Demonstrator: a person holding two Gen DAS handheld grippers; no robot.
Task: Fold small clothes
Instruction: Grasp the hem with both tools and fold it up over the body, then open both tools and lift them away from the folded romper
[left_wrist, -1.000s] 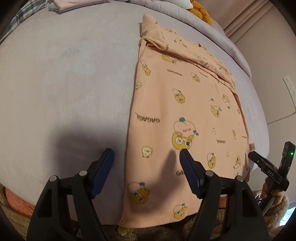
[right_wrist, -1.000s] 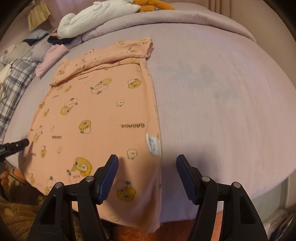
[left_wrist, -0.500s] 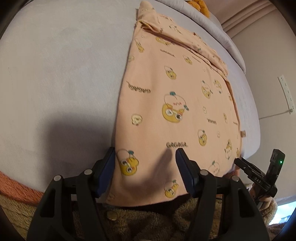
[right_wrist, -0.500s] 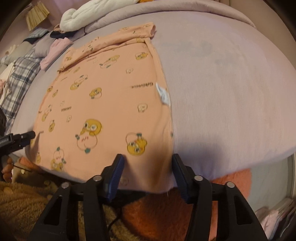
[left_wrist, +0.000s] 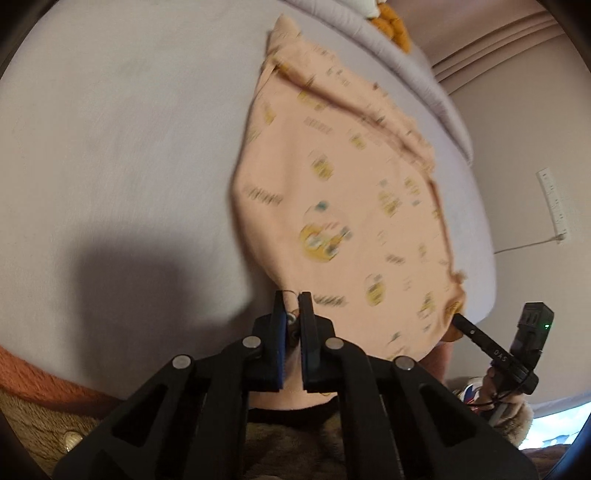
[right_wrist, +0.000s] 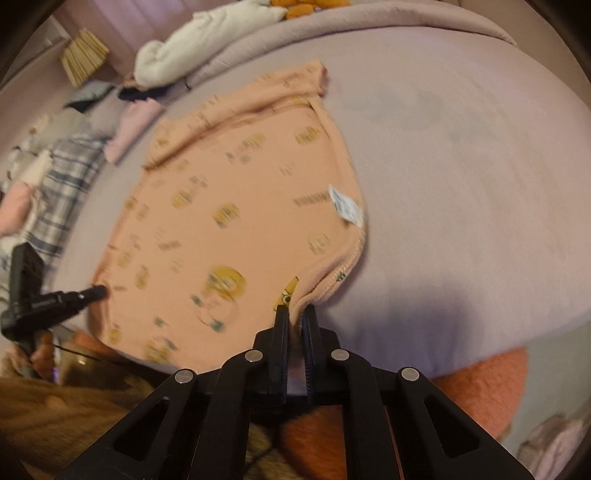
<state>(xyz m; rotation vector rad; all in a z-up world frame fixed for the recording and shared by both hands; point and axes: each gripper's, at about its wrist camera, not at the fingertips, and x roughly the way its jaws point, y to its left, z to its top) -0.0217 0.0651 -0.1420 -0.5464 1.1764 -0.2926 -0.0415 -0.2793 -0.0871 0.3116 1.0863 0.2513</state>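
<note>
A small peach shirt (left_wrist: 343, 192) with yellow duck prints lies on the lilac bed, sleeves folded across its far end. My left gripper (left_wrist: 291, 299) is shut on the shirt's near left hem corner, lifting it slightly. My right gripper (right_wrist: 295, 314) is shut on the near right hem corner of the shirt (right_wrist: 229, 206); the hem curls up there, and a white care label (right_wrist: 345, 205) shows. Each gripper appears in the other's view, the right one in the left wrist view (left_wrist: 461, 319) and the left one in the right wrist view (right_wrist: 94, 291).
The lilac bed sheet (right_wrist: 461, 184) extends wide to the right. A pile of other clothes, plaid and pink (right_wrist: 74, 162), lies at the left, with a white garment (right_wrist: 192, 51) at the back. An orange blanket (right_wrist: 480, 384) hangs below the bed edge. A wall outlet (left_wrist: 554, 199) is at the right.
Both grippers moved onto the shirt's near hem and closed on its two corners. The hem now bunches and lifts toward the grippers, and the shirt's near edges have pulled inward.
</note>
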